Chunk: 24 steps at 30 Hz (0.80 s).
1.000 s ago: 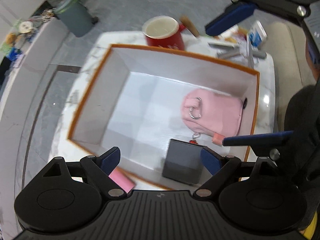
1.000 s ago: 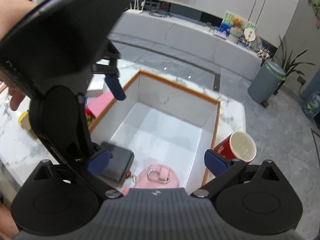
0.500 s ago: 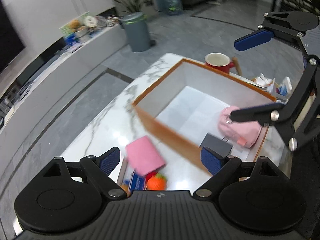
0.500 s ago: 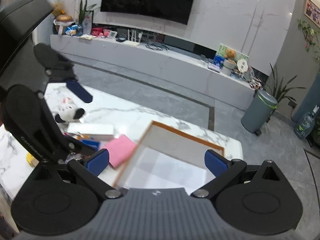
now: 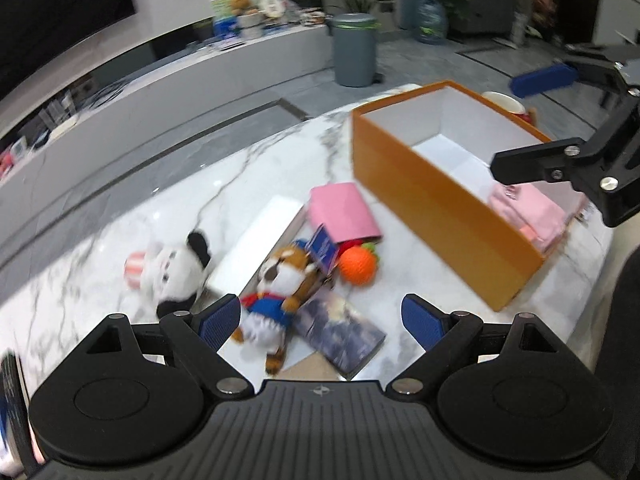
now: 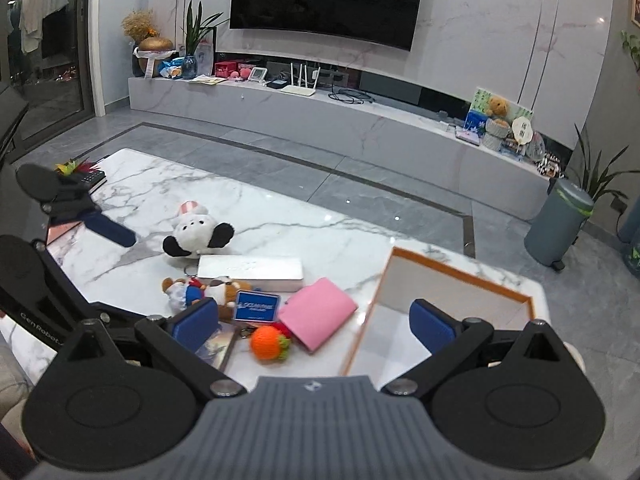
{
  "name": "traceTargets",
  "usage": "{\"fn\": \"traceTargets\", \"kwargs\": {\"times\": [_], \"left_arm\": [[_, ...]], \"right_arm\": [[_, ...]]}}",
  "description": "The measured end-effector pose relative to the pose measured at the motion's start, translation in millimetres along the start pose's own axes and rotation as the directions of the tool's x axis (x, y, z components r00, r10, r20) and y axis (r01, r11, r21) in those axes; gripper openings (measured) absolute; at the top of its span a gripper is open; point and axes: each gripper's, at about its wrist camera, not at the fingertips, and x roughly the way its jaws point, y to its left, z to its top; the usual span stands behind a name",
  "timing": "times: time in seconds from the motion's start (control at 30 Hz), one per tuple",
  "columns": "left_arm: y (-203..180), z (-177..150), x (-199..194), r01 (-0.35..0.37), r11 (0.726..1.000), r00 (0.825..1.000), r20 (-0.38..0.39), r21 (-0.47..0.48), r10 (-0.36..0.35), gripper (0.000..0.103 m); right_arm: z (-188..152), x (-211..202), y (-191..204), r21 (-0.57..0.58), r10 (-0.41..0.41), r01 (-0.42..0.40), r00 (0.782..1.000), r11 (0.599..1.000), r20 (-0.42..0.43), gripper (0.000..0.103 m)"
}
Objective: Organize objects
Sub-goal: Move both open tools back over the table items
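— Plush toys and small things lie scattered on the marble table (image 5: 256,168), and the orange box (image 5: 436,208) stands open to the right of them. Where are the claws?

— The left gripper (image 5: 322,318) hangs above the table with its jaws spread wide and nothing between them. Just ahead of its left finger lies the fox plush (image 5: 280,284) in a blue outfit; beyond that finger, further left, the black-and-white plush (image 5: 172,268) lies on its side.

— And straight ahead of it?

— An orange knitted ball (image 5: 357,266), a blue card (image 5: 324,248) leaning against the fox, and a pink pouch (image 5: 344,212) behind both. A long white box (image 5: 256,248) lies under the pile's far-left edge, and a dark picture book (image 5: 340,332) sits under the fox, nearest the claw.

— The right one?

— The right gripper (image 6: 314,326) is also spread and empty, high over the near rim of the orange box (image 6: 456,272). From the left view it reaches in over the box's far right end, above a pink bag (image 5: 536,212) lying inside.

— Anything past the box?

— A red mug (image 5: 506,104) peeks over its far wall. Beyond the table stands a grey bin (image 6: 560,220).
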Motion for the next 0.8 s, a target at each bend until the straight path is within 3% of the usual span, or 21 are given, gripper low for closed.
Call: {"fn": "traceTargets", "kwargs": {"times": [0.13, 0.37, 0.53, 0.8], "left_arm": [[9, -23, 8, -0.037, 0.994, 0.999, -0.005, -0.099, 0.037, 0.103], [10, -49, 33, -0.144, 0.969, 0.988, -0.084, -0.202, 0.129, 0.103], [11, -67, 47, -0.1, 0.967, 0.99, -0.12, -0.235, 0.073, 0.103], [7, -79, 63, -0.081, 0.966, 0.99, -0.134, -0.247, 0.049, 0.103]], "right_arm": [[-5, 13, 9, 0.04, 0.005, -0.004, 1.0, 0.999, -0.016, 0.101], [-19, 40, 31, 0.096, 0.013, -0.009, 0.999, 0.995, -0.043, 0.101], [-32, 67, 44, 0.15, 0.011, 0.001, 0.996, 0.989, -0.083, 0.101], [-48, 101, 65, 0.162, 0.0, 0.023, 0.99, 0.986, -0.14, 0.101]]}}
